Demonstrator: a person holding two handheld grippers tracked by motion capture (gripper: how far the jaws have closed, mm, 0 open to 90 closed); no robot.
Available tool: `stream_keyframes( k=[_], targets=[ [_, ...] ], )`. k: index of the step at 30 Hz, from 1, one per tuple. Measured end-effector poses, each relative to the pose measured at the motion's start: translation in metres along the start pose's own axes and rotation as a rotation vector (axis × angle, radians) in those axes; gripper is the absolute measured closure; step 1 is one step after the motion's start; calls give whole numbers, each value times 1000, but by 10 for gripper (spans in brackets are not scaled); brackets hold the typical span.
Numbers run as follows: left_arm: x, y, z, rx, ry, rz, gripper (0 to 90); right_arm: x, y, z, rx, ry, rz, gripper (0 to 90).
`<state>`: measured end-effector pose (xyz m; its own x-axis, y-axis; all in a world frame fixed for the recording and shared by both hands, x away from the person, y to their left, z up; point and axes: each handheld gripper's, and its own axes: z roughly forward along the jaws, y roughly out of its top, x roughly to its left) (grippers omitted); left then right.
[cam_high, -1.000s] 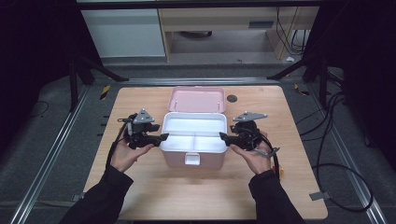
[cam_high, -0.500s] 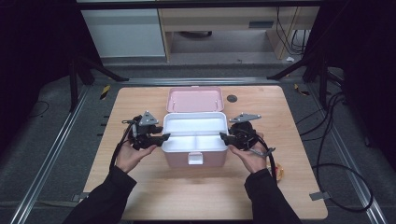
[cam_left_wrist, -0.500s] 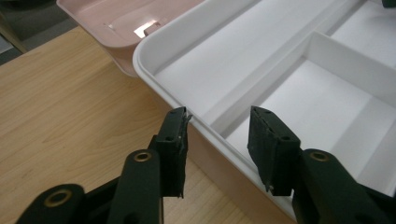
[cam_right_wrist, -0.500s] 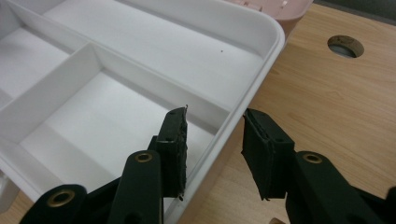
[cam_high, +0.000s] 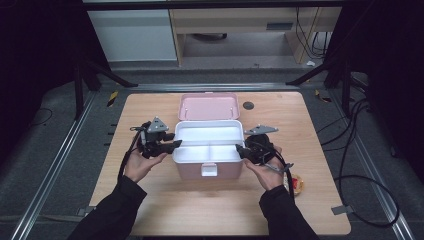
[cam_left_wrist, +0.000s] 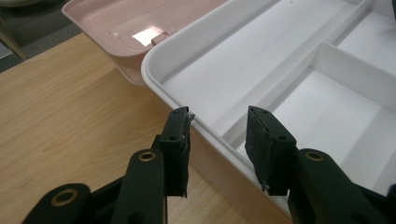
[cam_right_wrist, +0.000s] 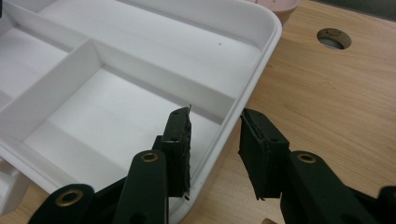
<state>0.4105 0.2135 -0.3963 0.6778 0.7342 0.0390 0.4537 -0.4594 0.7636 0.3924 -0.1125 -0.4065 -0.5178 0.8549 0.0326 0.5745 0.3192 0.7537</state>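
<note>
A pink box (cam_high: 207, 172) stands mid-table with its lid (cam_high: 208, 106) swung open behind it. A white divided tray (cam_high: 207, 134) sits in its top. My left gripper (cam_high: 175, 144) is at the tray's left end; its jaws have just been closing and straddle the tray's rim (cam_left_wrist: 205, 126), one outside and one inside, with gaps showing. My right gripper (cam_high: 240, 150) does the same at the right end, its jaws also just closing astride the rim (cam_right_wrist: 219, 140) without pressing on it. The tray's compartments (cam_right_wrist: 107, 112) are empty.
A small round orange thing (cam_high: 296, 184) lies on the wooden table (cam_high: 150, 200) by the person's right wrist. A round cable hole (cam_high: 248, 105) sits right of the lid. Cables trail from both grippers. Metal rails run along the table's sides.
Both grippers have edged slightly inward over the tray's ends. The box, the tray and the lid stay where they were.
</note>
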Motion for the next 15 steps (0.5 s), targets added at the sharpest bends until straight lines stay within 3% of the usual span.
stream_keyframes(
  k=[15],
  targets=[
    [7, 3, 3, 10, -18, 17, 604, 9, -1, -2, 13, -42, 16, 644]
  ],
)
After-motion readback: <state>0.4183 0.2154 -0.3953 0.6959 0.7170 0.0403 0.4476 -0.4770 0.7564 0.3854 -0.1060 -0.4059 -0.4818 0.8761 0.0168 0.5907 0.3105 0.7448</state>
